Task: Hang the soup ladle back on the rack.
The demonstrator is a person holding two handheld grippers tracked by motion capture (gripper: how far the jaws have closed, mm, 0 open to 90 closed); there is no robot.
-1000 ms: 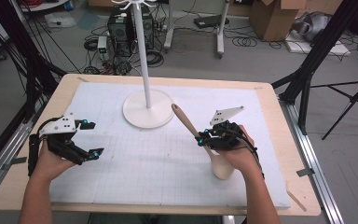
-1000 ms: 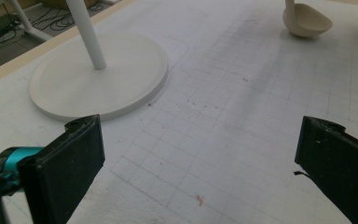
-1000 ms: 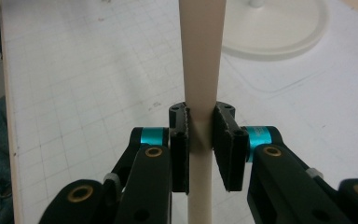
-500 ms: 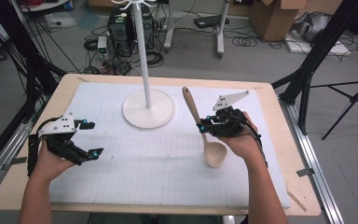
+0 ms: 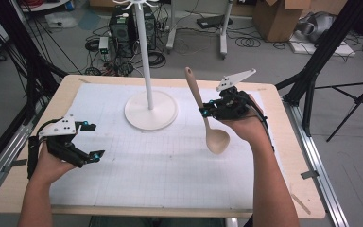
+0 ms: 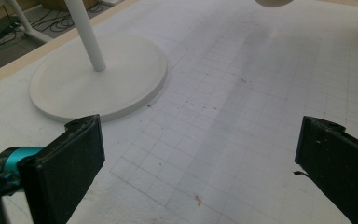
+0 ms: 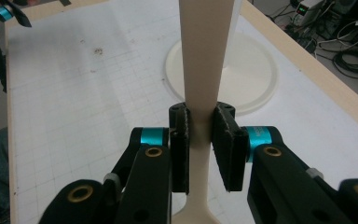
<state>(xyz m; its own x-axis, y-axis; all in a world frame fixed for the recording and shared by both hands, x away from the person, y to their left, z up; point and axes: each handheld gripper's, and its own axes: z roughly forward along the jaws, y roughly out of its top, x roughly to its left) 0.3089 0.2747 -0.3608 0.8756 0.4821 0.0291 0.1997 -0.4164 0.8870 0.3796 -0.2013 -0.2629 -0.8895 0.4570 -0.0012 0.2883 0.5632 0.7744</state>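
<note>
High view: right gripper (image 5: 207, 112) pinches the spoon (image 5: 207, 116) mid-handle, bowl hanging low over the mat (image 5: 170, 161), handle tip up near the stand (image 5: 150, 101); likely the carry step, and next calls for bringing the handle end to a hook, though the hooks are cut off at the top edge. Left gripper view: left gripper (image 6: 200, 158) idles with jaws spread over the mat, the spoon's bowl clipped at the top. Right gripper view: pads clamp the handle, its tip and bowl out of frame.

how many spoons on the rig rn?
1. The wooden spoon is clamped by its handle in the right gripper, bowl hanging down, right of the white stand.
</note>
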